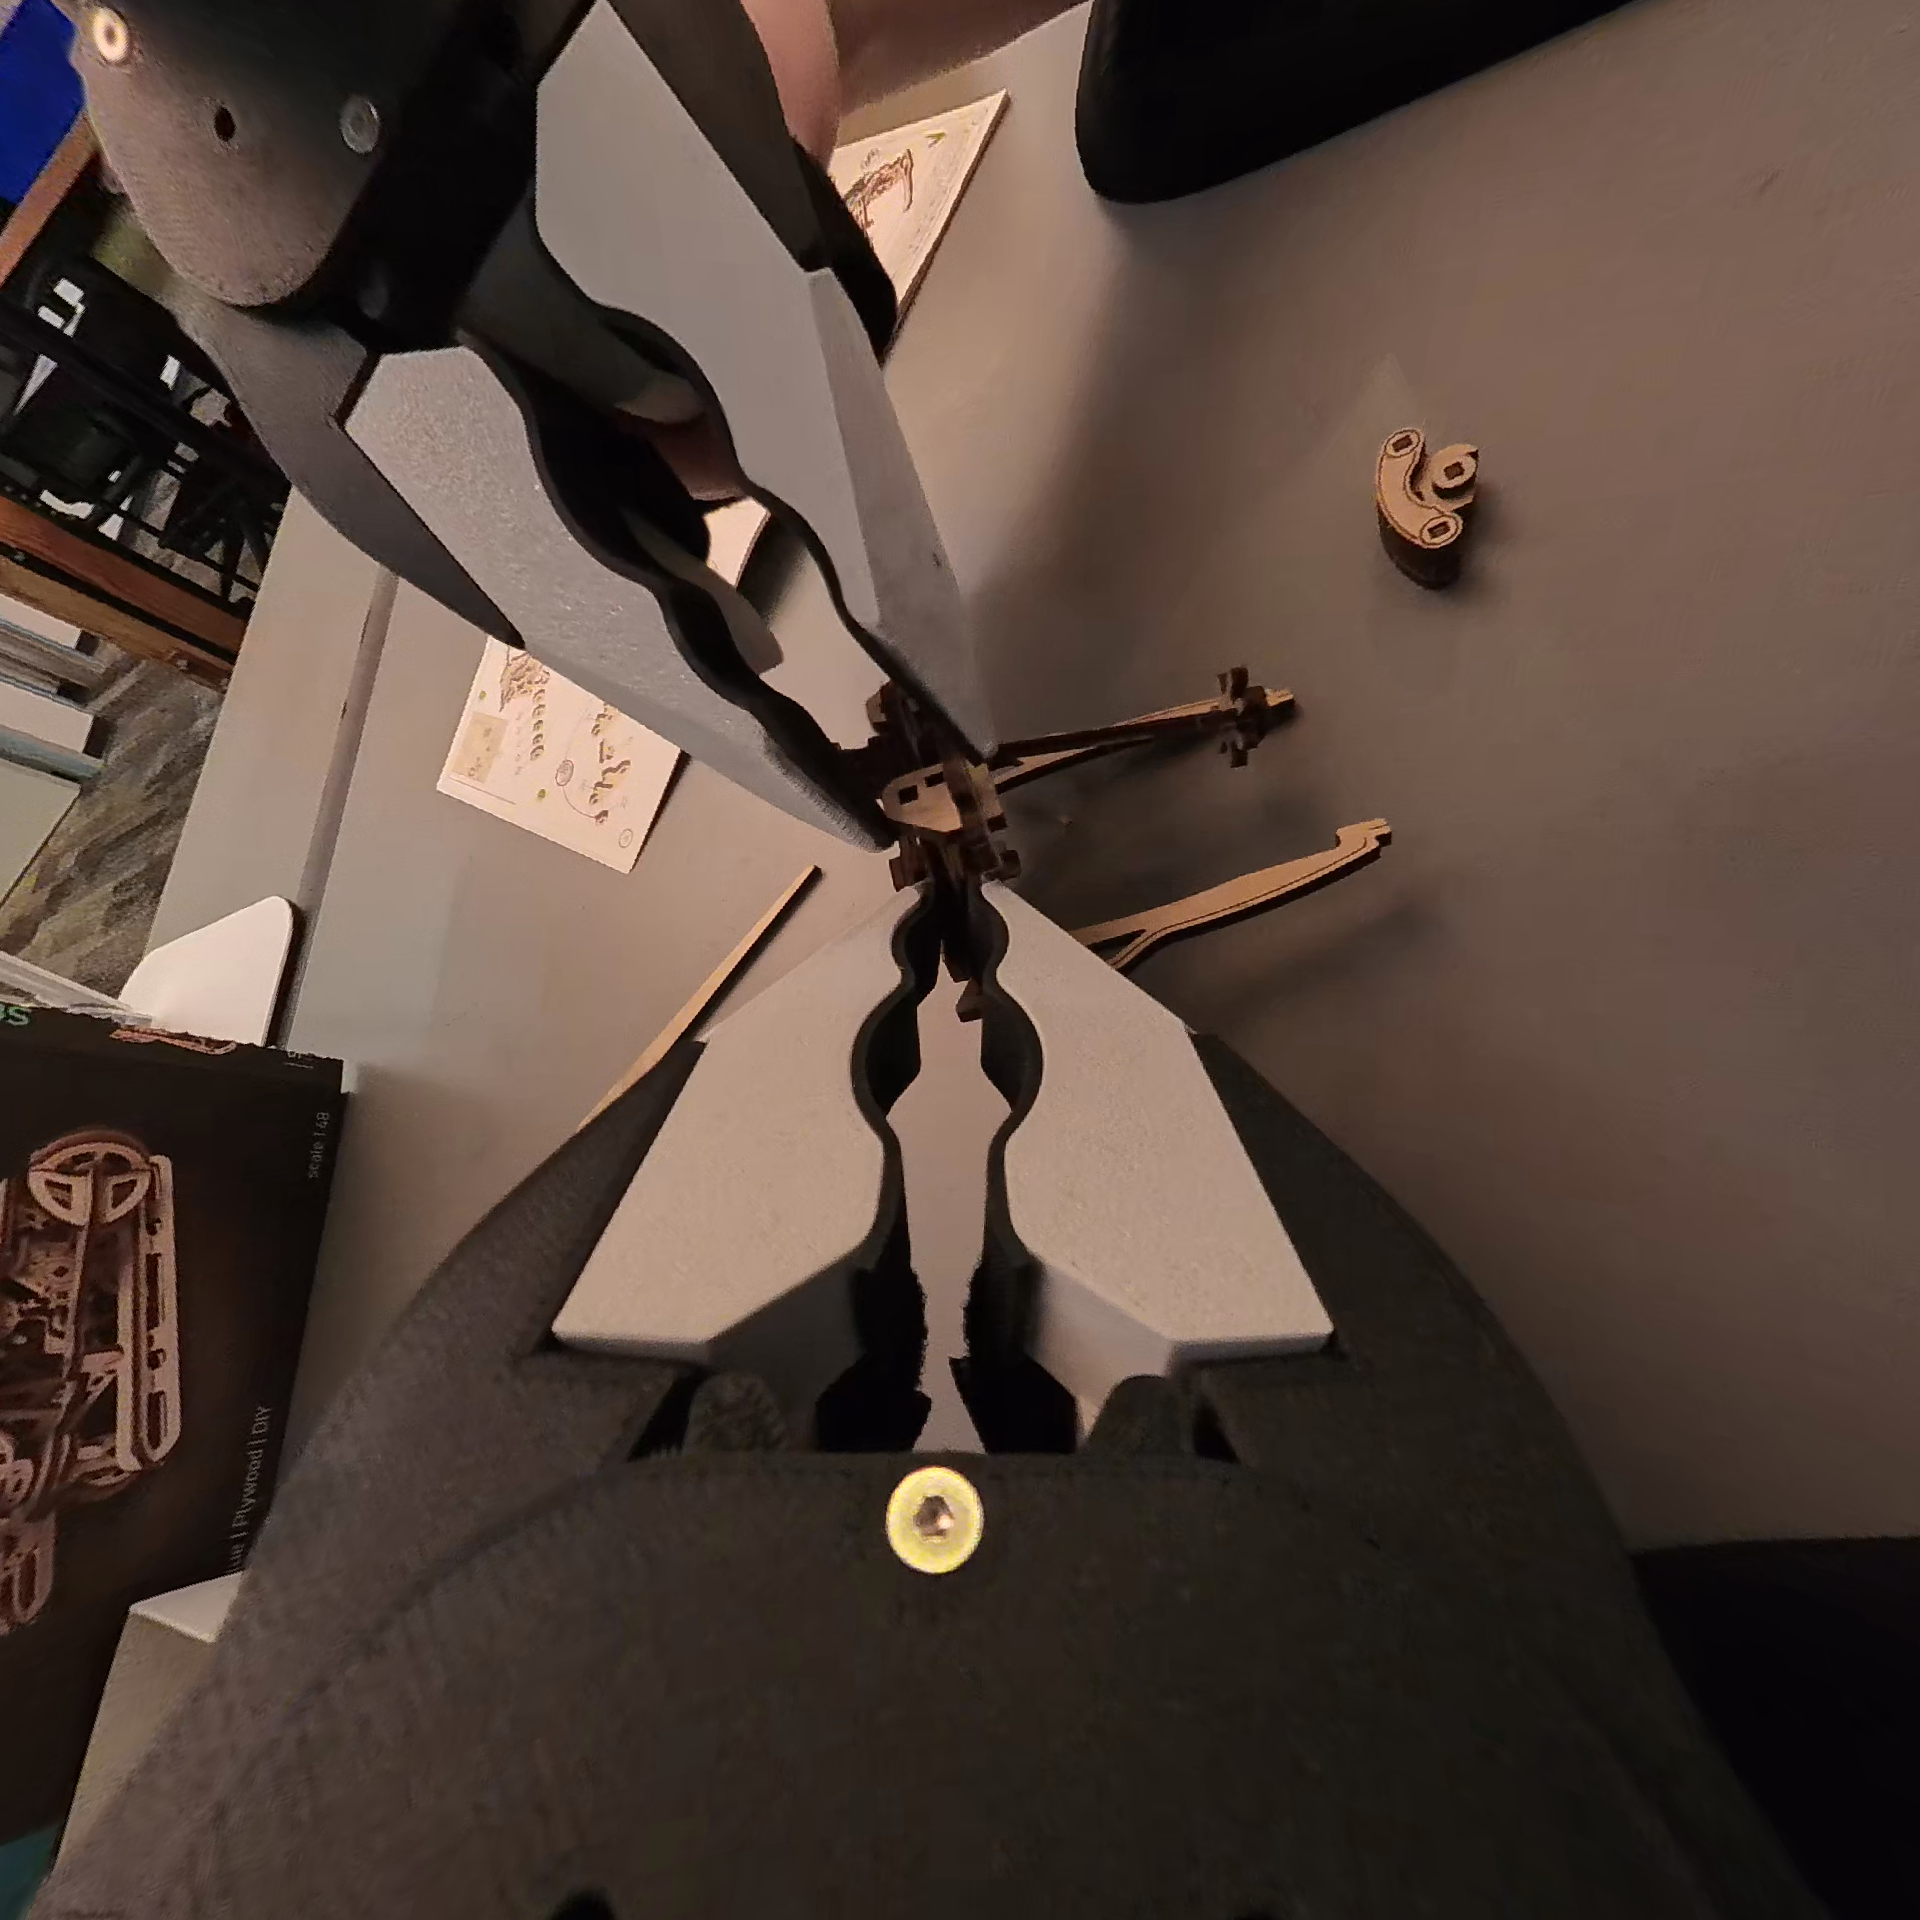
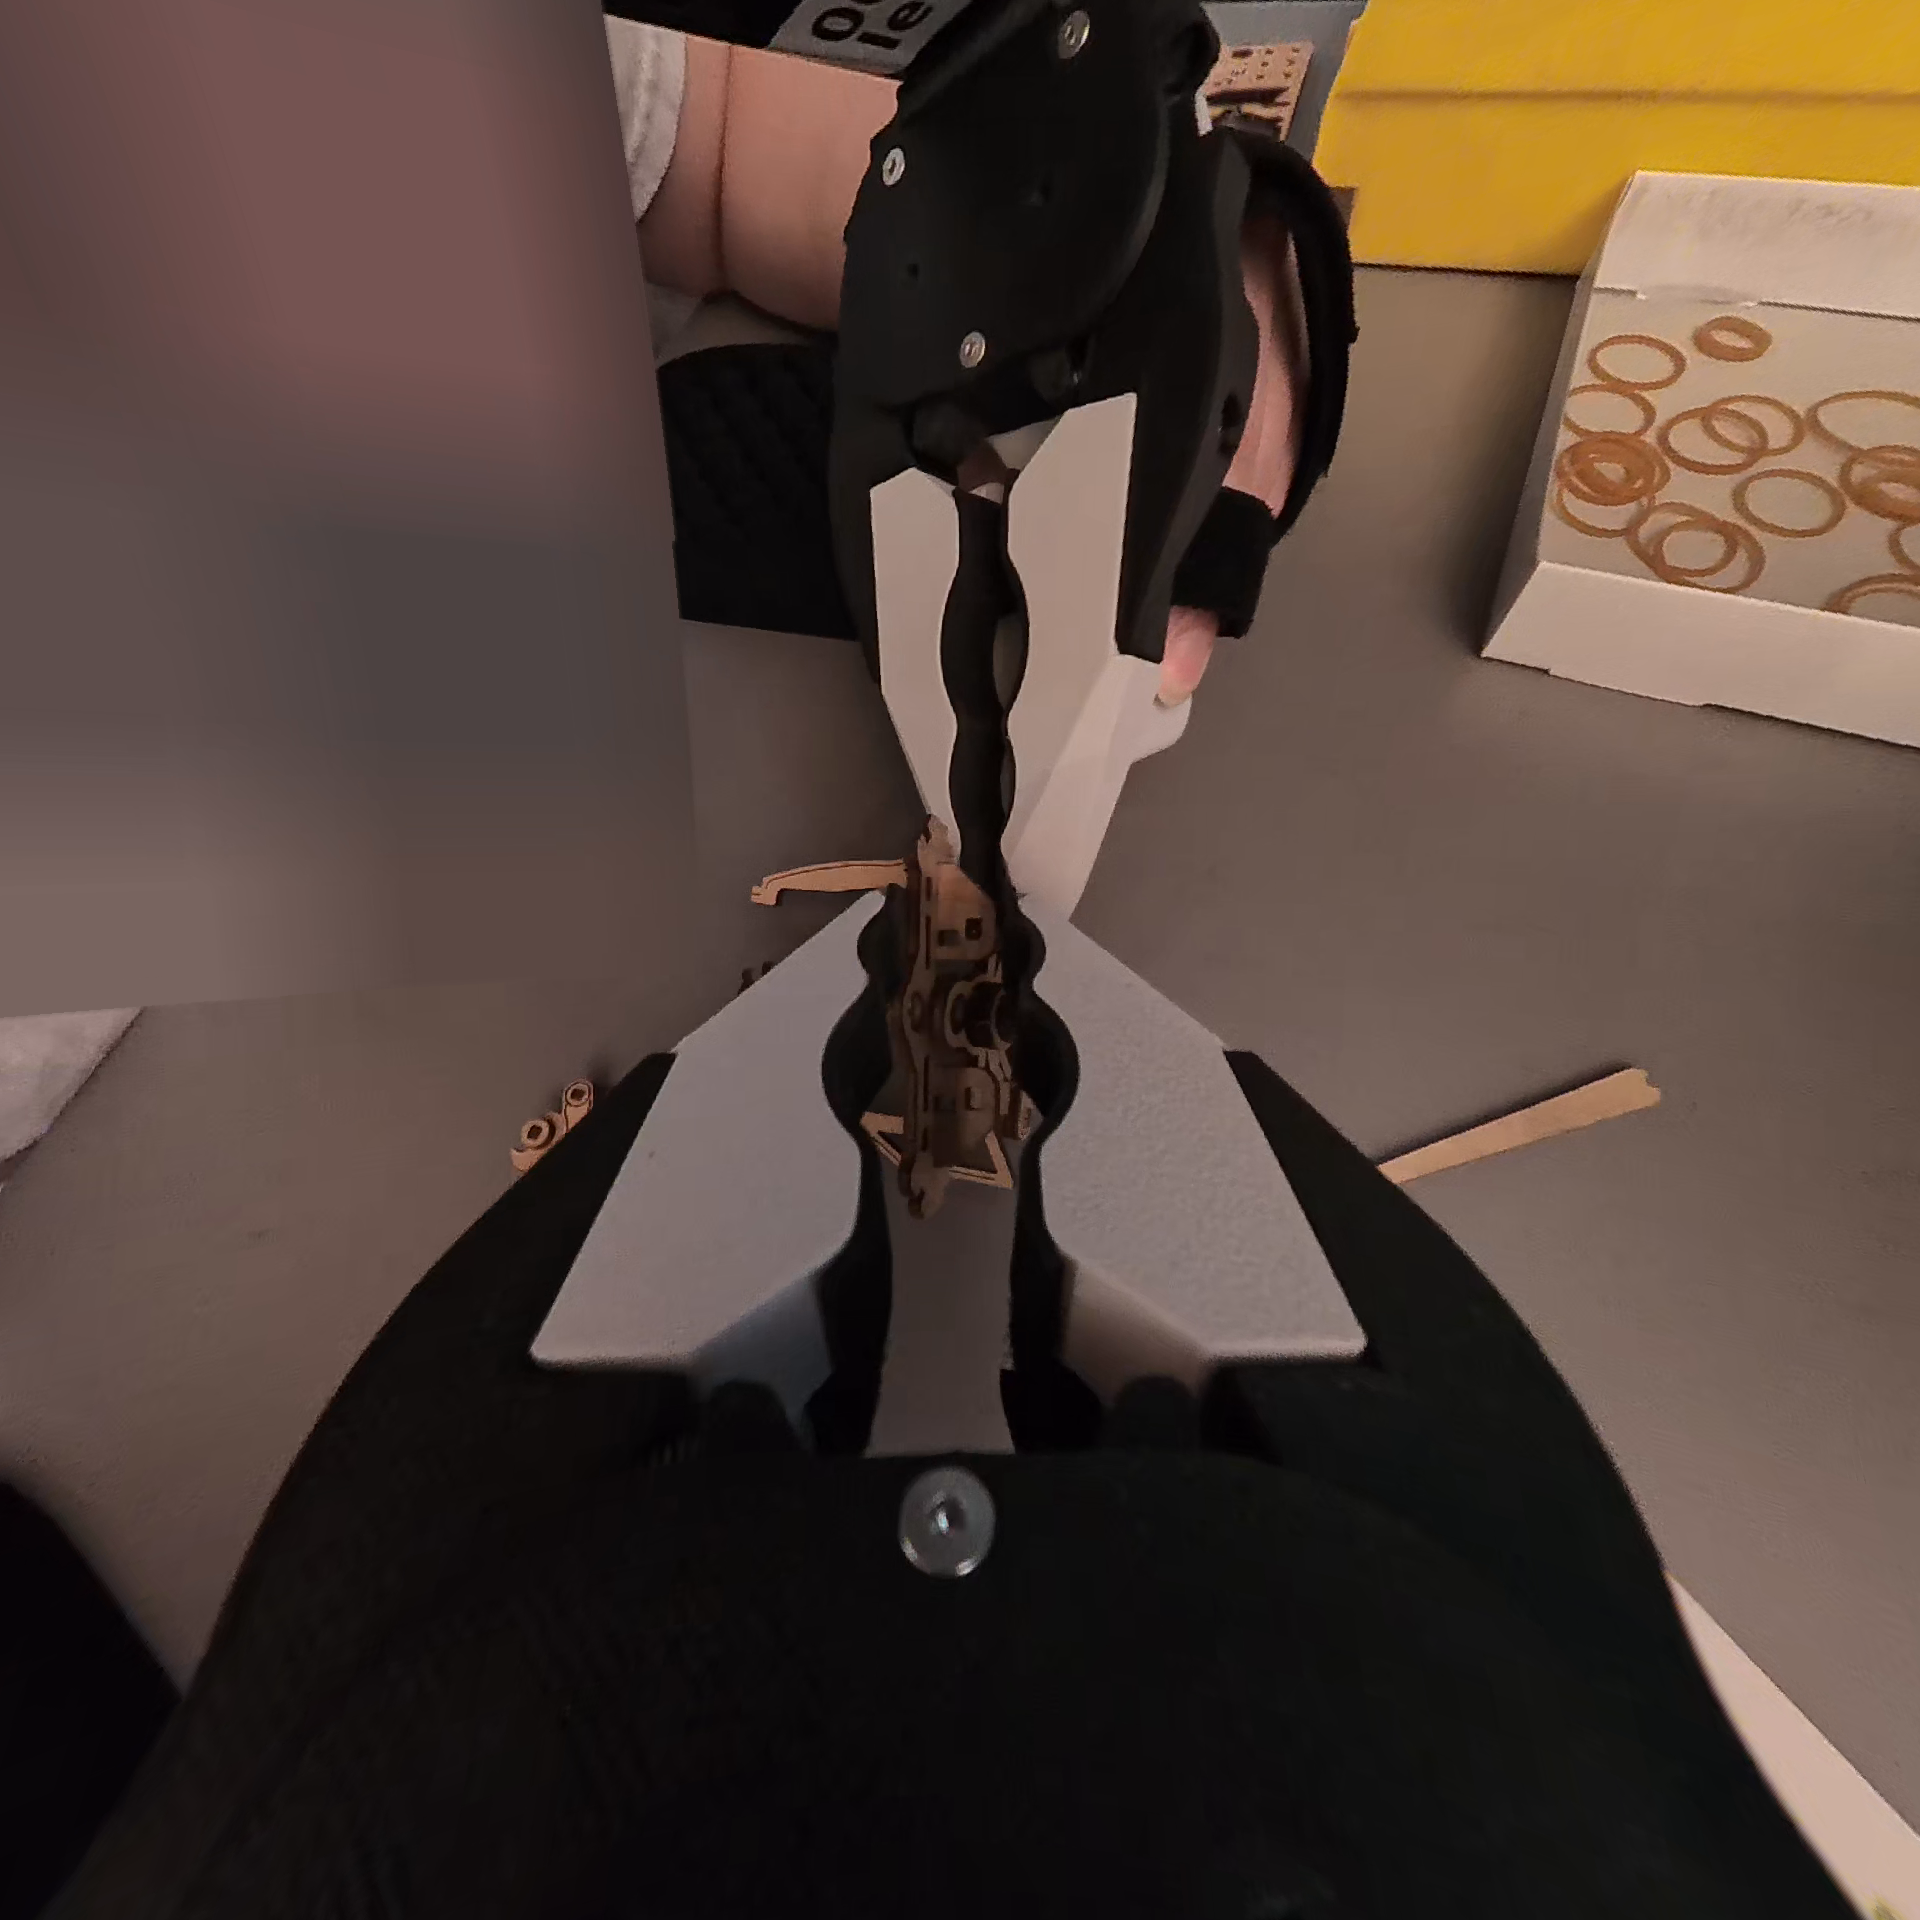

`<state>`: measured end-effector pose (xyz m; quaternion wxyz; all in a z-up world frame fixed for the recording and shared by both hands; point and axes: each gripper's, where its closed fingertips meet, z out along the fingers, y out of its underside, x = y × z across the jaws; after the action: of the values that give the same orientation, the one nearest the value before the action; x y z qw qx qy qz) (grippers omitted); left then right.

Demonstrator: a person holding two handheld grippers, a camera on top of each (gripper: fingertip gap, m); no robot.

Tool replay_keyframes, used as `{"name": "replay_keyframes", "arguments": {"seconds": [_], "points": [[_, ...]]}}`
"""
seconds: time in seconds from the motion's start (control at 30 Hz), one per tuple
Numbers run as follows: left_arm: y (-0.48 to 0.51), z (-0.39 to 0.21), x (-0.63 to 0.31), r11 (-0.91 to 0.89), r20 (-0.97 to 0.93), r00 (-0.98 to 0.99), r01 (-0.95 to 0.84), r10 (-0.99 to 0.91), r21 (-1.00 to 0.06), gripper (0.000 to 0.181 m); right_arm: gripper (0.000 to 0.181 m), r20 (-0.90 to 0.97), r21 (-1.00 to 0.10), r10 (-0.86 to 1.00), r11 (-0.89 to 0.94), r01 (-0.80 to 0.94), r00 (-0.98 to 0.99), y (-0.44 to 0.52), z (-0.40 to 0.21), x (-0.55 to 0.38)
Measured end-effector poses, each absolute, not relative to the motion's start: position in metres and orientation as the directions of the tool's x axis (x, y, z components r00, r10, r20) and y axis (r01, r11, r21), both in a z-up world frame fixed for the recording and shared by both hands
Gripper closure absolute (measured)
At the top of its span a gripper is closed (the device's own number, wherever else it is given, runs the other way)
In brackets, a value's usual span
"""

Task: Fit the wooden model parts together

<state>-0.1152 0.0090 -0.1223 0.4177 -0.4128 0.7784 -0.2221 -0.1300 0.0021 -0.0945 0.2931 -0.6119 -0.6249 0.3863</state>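
Observation:
A small wooden model assembly is held above the grey table between both grippers. My left gripper is shut on its lower end. My right gripper comes in from the upper left and is shut on its upper part. Thin wooden arms run from the assembly out to the right. In the right wrist view the assembly sits between my right gripper's fingers, with the left gripper pinching its far end from above. Loose on the table lie a flat curved lever piece and a small arched part.
A wooden strip lies on the table at the right. A white box of rubber bands and a yellow box stand at the far right. Instruction sheets and the dark kit box lie to the left. A person's hand holds the left gripper. Both grippers' tips are close together, under 4 cm apart. The flat curved lever piece is about equally far from each gripper, around 5 centimeters.

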Motion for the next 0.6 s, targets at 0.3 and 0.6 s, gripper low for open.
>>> {"name": "replay_keyframes", "arguments": {"seconds": [0.3, 0.6], "points": [[0.0086, -0.1224, -0.1150, 0.568, -0.475, -0.312, -0.448, -0.823, -0.690, 0.179, 0.166, -0.149, -0.857, 0.987, -0.098, 0.506, -0.061, 0.0023, -0.0940, -0.1301], [0.0088, -0.1224, -0.1145, 0.539, -0.445, -0.305, -0.449, -0.842, -0.712, 0.179, 0.166, -0.165, -0.865, 0.985, -0.120, 0.487, -0.049, 0.0025, -0.0946, -0.1298]]}}
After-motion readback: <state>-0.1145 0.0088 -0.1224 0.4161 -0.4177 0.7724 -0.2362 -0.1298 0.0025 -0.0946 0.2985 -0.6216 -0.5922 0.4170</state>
